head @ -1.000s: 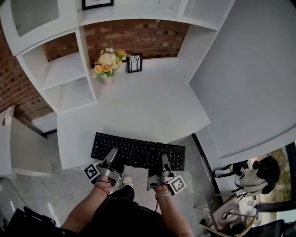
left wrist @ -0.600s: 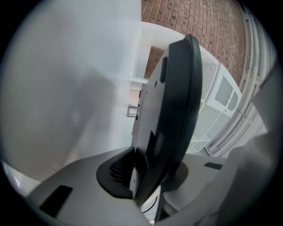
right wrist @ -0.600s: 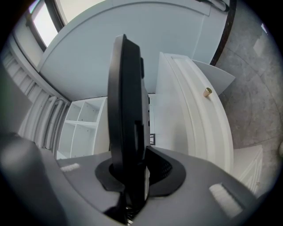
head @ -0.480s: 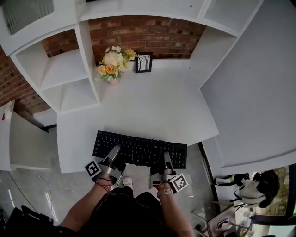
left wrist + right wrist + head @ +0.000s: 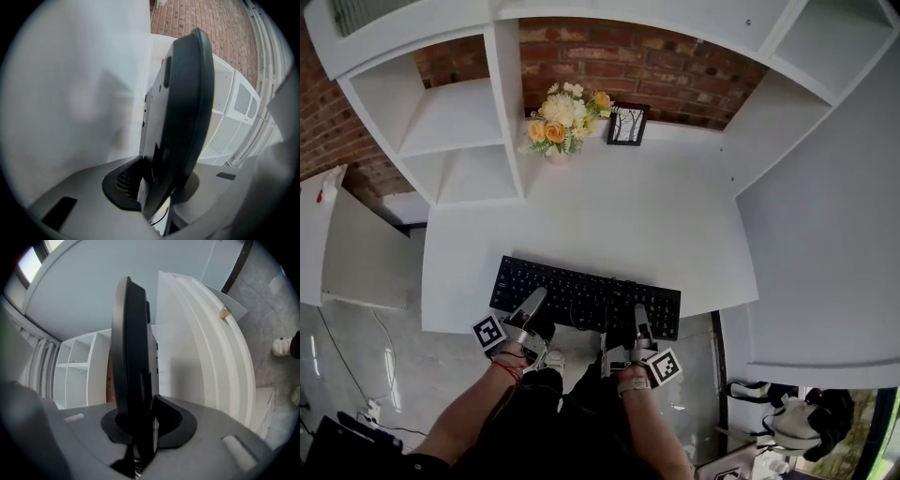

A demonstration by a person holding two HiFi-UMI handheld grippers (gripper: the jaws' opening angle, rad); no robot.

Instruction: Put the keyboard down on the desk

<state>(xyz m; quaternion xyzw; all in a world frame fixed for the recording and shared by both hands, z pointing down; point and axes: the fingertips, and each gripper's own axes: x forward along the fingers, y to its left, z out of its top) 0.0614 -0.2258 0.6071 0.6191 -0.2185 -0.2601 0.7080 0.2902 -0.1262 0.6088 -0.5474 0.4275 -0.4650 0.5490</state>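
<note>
The black keyboard (image 5: 586,297) lies lengthwise over the front part of the white desk (image 5: 609,206), its near long edge at the desk's front edge. My left gripper (image 5: 532,312) is shut on that near edge toward the left end. My right gripper (image 5: 637,326) is shut on it toward the right end. In the left gripper view the keyboard (image 5: 185,103) stands edge-on, clamped between the pads. The right gripper view shows the same grip on the keyboard (image 5: 131,352). Whether its underside touches the desk is hidden.
A vase of flowers (image 5: 562,117) and a small picture frame (image 5: 627,127) stand at the desk's back by the brick wall. White shelves (image 5: 450,122) rise at the left, and a white panel (image 5: 356,258) stands lower left. A slanted white surface (image 5: 834,225) borders the right.
The keyboard, held by both grippers, has moved forward, so more of it lies over the desk. The head view has shifted, and the desk now sits lower and more central.
</note>
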